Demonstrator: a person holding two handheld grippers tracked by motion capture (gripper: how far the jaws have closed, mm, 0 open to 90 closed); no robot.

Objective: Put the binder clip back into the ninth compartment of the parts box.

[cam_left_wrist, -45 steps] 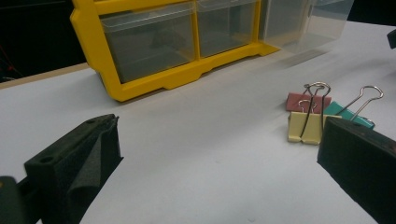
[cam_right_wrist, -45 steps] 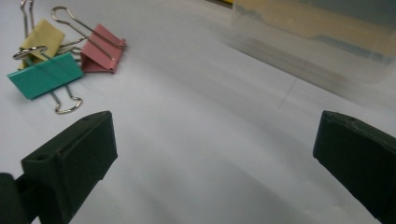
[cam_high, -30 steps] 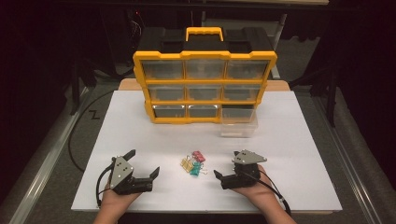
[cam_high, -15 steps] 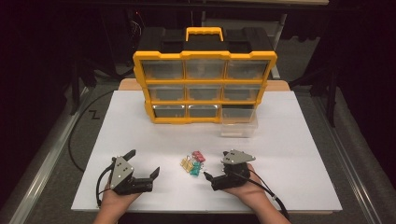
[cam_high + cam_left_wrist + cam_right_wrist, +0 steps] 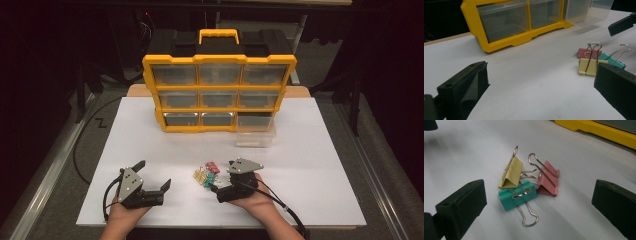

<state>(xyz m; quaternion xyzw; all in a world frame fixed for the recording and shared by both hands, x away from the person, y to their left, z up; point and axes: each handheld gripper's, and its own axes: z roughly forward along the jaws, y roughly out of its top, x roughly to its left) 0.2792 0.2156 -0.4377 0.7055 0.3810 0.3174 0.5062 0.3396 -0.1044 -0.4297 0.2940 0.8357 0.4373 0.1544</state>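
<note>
The right gripper [image 5: 223,185] has slid toward nine o'clock up to the binder clips [image 5: 527,181] at the counter's [image 5: 320,165] six o'clock edge, jaws wide and empty, likely readying a pick; left gripper [image 5: 152,176] likewise gapes.

Yellow drawer organizer [image 5: 219,94], black top, yellow carry handle [image 5: 218,35], standing at my white table's [image 5: 325,165] far edge; one clear drawer [image 5: 256,135] out, touching the organizer's lower right front.
</note>
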